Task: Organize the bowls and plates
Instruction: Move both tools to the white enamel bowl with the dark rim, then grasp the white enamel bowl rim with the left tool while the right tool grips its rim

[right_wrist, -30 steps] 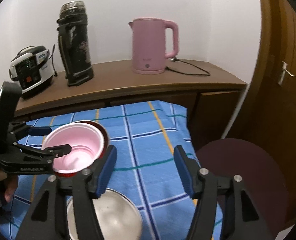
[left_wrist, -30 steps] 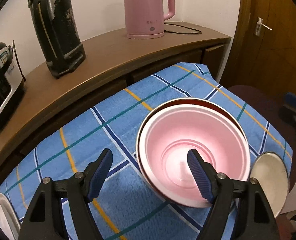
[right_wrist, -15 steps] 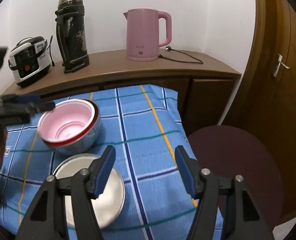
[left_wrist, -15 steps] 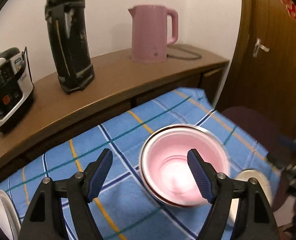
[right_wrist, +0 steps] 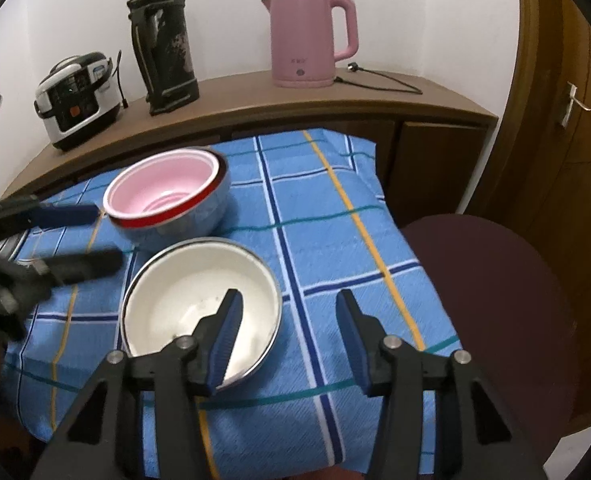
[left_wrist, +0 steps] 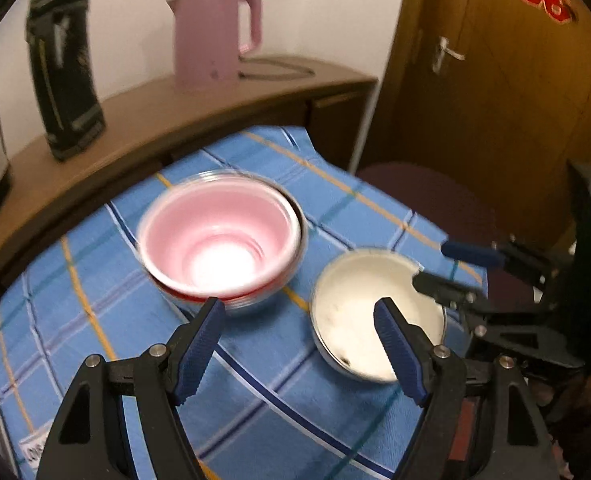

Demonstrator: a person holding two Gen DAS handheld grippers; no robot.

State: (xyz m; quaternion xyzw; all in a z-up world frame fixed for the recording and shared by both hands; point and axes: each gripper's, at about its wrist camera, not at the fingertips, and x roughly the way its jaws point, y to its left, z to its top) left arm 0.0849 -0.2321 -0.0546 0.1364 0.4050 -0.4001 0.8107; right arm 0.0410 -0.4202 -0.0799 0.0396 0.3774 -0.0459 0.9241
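Moved: left gripper (left_wrist: 299, 340) has pulled back off the pink plastic bowl (right_wrist: 163, 190); right gripper (right_wrist: 287, 336) came lower, jaws just narrowing.
Pink bowl: nested in red-rimmed steel bowl (right_wrist: 199, 216) on blue checked cloth (right_wrist: 335, 240).
White enamel bowl (right_wrist: 187, 296): just beside that stack.
Right jaws: half open, one finger over the white bowl, its rim between them, unpressed.
Left jaws: wide apart, empty.

Sideboard and surroundings, off-task items.
Pink kettle (right_wrist: 309, 40) upright on wooden sideboard (right_wrist: 255, 96), cord trailing right; black flask (right_wrist: 163, 36) and multicooker (right_wrist: 77, 98) to its left. Blue checked cloth (right_wrist: 335, 208) below; dark round stool (right_wrist: 491, 312) beside wooden door (right_wrist: 567, 120).
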